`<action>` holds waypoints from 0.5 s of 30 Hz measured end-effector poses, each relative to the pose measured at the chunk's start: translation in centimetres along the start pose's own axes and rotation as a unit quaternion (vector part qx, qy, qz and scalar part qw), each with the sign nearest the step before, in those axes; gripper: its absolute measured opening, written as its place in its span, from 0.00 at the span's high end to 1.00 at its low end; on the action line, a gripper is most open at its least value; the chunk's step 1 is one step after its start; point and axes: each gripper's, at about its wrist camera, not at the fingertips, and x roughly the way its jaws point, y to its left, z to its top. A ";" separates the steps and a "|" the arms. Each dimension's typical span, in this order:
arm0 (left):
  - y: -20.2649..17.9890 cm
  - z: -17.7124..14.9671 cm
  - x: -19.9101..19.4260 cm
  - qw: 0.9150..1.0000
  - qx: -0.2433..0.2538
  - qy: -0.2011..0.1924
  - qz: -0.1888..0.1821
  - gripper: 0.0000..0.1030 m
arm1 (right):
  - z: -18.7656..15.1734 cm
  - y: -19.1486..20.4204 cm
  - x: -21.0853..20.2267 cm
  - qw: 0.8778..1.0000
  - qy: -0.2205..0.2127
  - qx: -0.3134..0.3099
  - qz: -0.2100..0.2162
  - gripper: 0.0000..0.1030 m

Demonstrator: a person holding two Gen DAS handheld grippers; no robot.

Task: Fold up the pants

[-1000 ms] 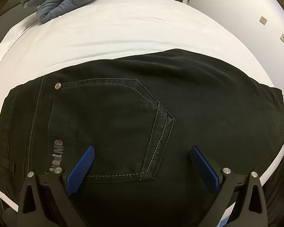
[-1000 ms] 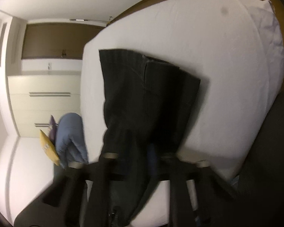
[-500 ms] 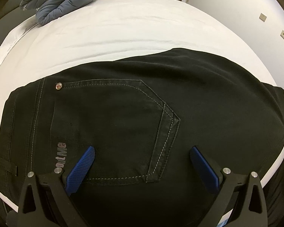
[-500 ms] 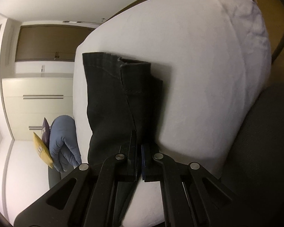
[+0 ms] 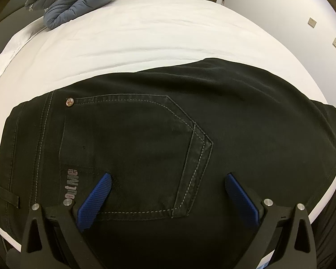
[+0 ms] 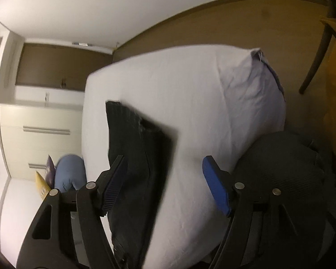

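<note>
Pants (image 5: 168, 148) lie flat on bed (image 5: 145, 35), filling lower frame, pocket side up; legs already doubled, hem end upper middle in right view. Left tool (image 5: 166, 192) wide open, empty, above pocket. Right tool (image 6: 162, 179) opening, nothing gripped. Further fold probably left.

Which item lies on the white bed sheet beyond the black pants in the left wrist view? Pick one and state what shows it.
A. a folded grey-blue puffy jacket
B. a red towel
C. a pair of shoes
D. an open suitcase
A: a folded grey-blue puffy jacket rests at the far left corner of the white bed sheet, past the black pants; no towel, shoes or suitcase appear.
</note>
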 end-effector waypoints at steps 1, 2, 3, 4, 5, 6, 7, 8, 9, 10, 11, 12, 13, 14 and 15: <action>0.0 0.0 -0.1 1.000 -0.002 0.000 -0.002 0.00 | -0.2 0.0 0.5 1.000 0.005 0.004 0.007 0.33; 0.0 0.1 -0.2 1.000 -0.003 0.000 -0.005 0.00 | -0.2 0.0 0.9 1.000 0.011 0.010 0.015 0.33; 0.1 0.1 -0.3 1.000 -0.004 0.001 -0.007 0.00 | -0.3 0.0 1.7 0.999 0.022 0.012 0.025 0.33; 0.3 0.1 -0.3 1.000 -0.005 0.001 -0.008 0.00 | -0.3 0.1 2.1 0.999 0.025 0.012 0.026 0.34; 0.5 0.1 -0.3 1.000 -0.006 0.001 -0.009 0.00 | -0.3 0.1 2.1 0.999 0.024 0.013 0.022 0.34; 0.6 0.1 -0.3 1.000 -0.008 0.001 -0.011 0.00 | -0.2 -0.1 2.2 0.999 0.021 0.022 0.026 0.34; 0.7 0.1 -0.3 1.000 -0.010 0.001 -0.011 0.00 | -0.2 -0.3 2.3 0.999 0.019 0.033 0.036 0.34; 0.9 0.1 -0.4 1.000 -0.011 0.000 -0.012 0.00 | -0.2 -0.6 2.3 0.998 0.017 0.042 0.045 0.34; 0.9 0.1 -0.4 1.000 -0.014 -0.001 -0.014 0.00 | 0.0 -0.8 2.1 0.997 0.014 0.051 0.057 0.35; 1.5 0.1 -0.4 1.000 -0.017 -0.003 -0.018 0.00 | 0.0 -1.0 2.1 0.995 0.015 0.062 0.072 0.39; 1.6 0.1 -0.5 1.000 -0.020 -0.007 -0.023 0.00 | 0.0 -1.1 2.2 0.994 0.019 0.068 0.085 0.46; 1.5 0.3 -0.6 0.999 -0.023 -0.009 -0.026 0.00 | 0.0 -1.0 2.4 0.993 0.023 0.067 0.091 0.48; 1.4 0.4 -0.8 0.999 -0.025 -0.012 -0.030 0.00 | 0.0 -0.9 2.5 0.994 0.022 0.063 0.089 0.50; 1.3 0.5 -1.0 0.999 -0.027 -0.016 -0.035 0.01 | 0.0 -0.9 2.7 0.994 0.019 0.060 0.089 0.50; 1.1 0.7 -1.3 0.999 -0.027 -0.022 -0.040 0.01 | 0.0 -0.9 2.9 0.993 0.014 0.062 0.097 0.50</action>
